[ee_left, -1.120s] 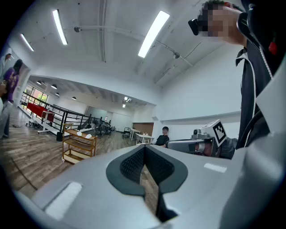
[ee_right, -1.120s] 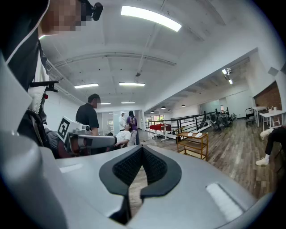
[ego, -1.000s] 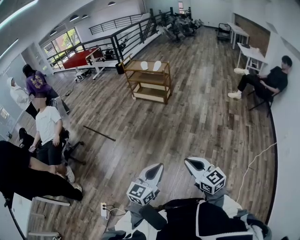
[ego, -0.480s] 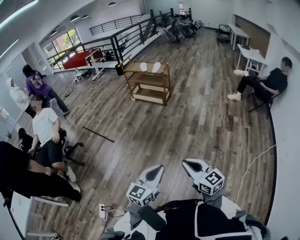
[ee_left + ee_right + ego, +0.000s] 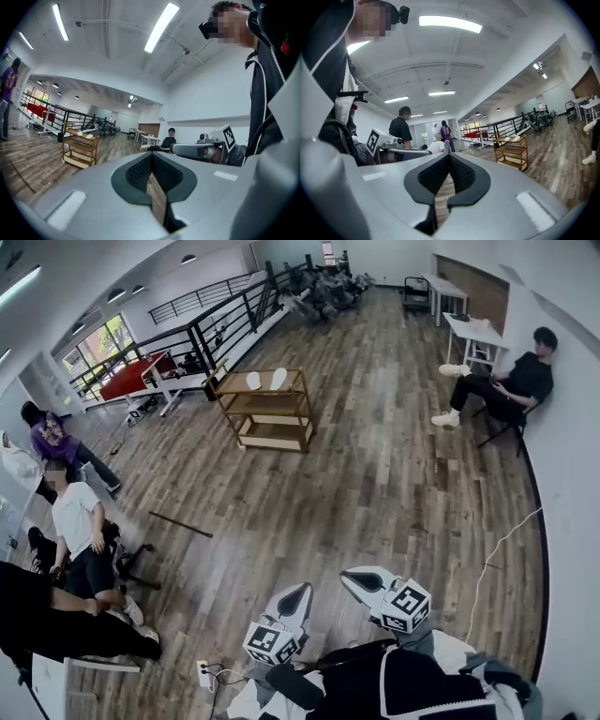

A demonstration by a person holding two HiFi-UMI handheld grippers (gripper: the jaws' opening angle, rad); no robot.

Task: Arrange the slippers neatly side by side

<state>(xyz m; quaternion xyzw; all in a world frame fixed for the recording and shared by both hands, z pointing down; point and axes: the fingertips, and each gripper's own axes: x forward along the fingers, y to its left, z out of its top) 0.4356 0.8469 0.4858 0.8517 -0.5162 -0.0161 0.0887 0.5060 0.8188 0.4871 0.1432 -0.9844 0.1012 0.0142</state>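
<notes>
Two white slippers [image 5: 253, 381] [image 5: 278, 379] lie a little apart on the top shelf of a wooden cart [image 5: 265, 411] far across the room. My left gripper [image 5: 298, 594] and right gripper [image 5: 361, 579] are held level near my body, both shut with nothing between the jaws. In the left gripper view the gripper [image 5: 151, 158] points past the cart [image 5: 79, 150], with the slippers [image 5: 80, 134] tiny on top. In the right gripper view the gripper [image 5: 449, 160] has the cart [image 5: 511, 151] off to the right. Wood floor shows through both jaw gaps.
A person sits on a chair [image 5: 506, 381] by the right wall near white tables [image 5: 469, 329]. Other people [image 5: 80, 521] sit and stand at the left. A black rod [image 5: 180, 524] lies on the floor. A power strip [image 5: 206, 674] and a white cable [image 5: 497, 559] lie nearby. A railing [image 5: 216, 329] runs behind the cart.
The head view has shifted: the cart and the people have slid left in the picture. Both grippers sit slightly lower and further left, still shut.
</notes>
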